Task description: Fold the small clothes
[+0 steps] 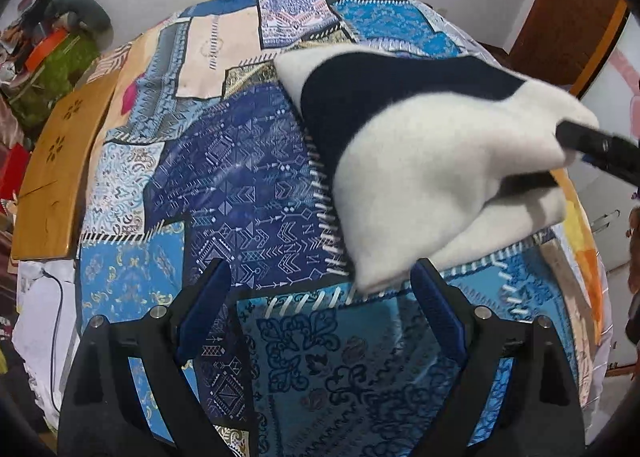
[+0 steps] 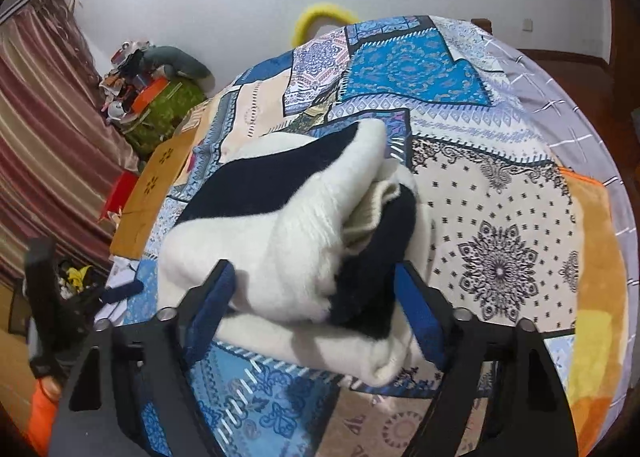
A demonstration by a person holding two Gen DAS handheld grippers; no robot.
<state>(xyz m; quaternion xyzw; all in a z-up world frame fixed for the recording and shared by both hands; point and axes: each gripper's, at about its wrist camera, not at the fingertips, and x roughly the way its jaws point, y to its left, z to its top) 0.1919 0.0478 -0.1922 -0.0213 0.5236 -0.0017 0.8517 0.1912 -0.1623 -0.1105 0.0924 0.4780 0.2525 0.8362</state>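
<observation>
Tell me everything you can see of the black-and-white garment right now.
The garment is soft, fuzzy knit, white with wide black bands, with a ribbed cream edge showing in its fold. It lies bunched and partly folded on the patchwork bedspread. The right gripper straddles its near end, pads at both sides. The left gripper is open, empty and just short of its corner.

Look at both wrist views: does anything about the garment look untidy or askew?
Yes. The white and navy knit garment lies bunched on the patchwork bedspread, its layers uneven, with a ribbed edge poking out of the fold beside the right gripper.
</observation>
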